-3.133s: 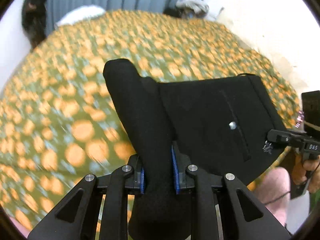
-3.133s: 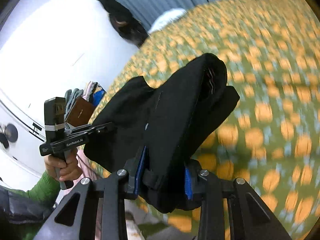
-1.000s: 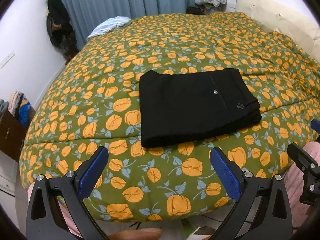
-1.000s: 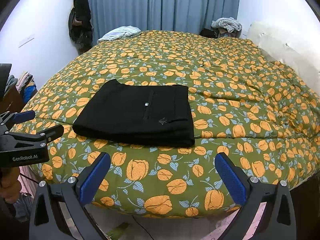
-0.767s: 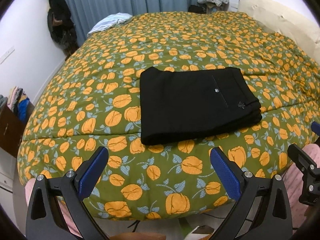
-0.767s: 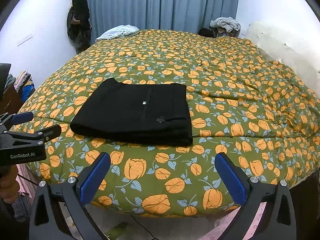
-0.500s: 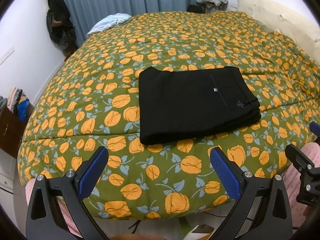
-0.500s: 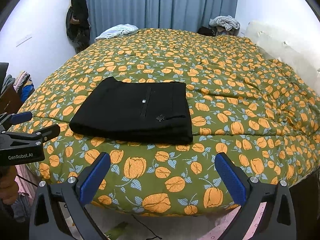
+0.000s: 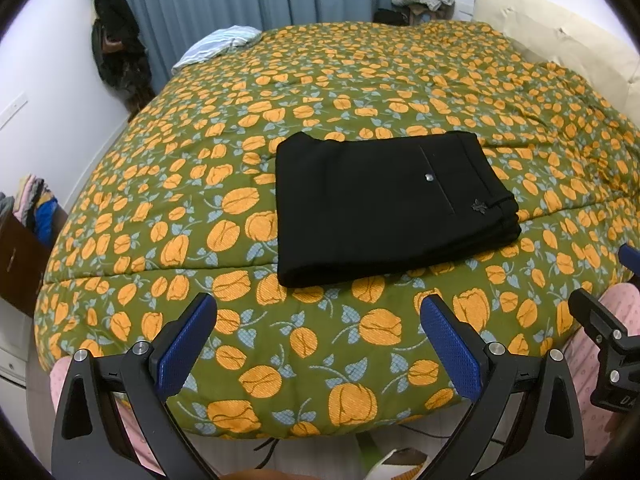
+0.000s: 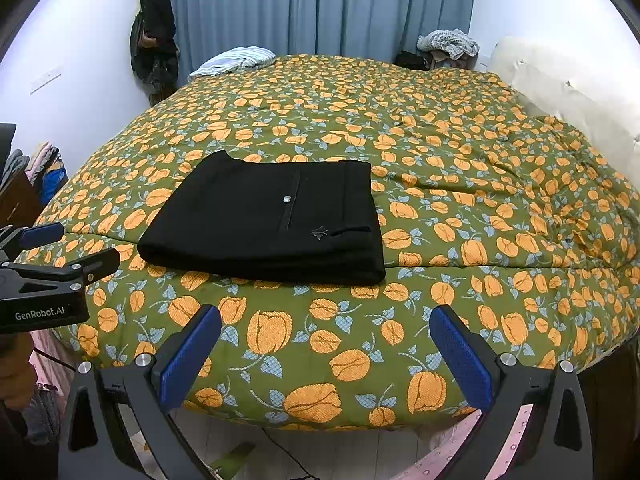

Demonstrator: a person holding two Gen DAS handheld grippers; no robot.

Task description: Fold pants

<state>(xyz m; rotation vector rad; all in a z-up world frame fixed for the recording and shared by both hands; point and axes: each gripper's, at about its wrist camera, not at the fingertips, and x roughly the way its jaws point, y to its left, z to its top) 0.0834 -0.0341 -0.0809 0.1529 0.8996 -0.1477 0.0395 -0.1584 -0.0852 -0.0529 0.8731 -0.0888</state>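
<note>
The black pants lie folded into a flat rectangle near the front edge of the bed, back pocket and silver button facing up; they also show in the right wrist view. My left gripper is open and empty, held back from the bed's edge, below the pants. My right gripper is open and empty, also off the bed's front edge. The left gripper's body shows at the left of the right wrist view.
The bed is covered by a green quilt with orange flowers. A striped cloth lies at its far left corner, a cream pillow at the right. Blue curtains hang behind. Clothes sit in a box at the left.
Three seconds ago both grippers were shut on the pants and held them up. The pants now lie folded on the bed and both grippers are open and drawn back. Little has changed in the last second.
</note>
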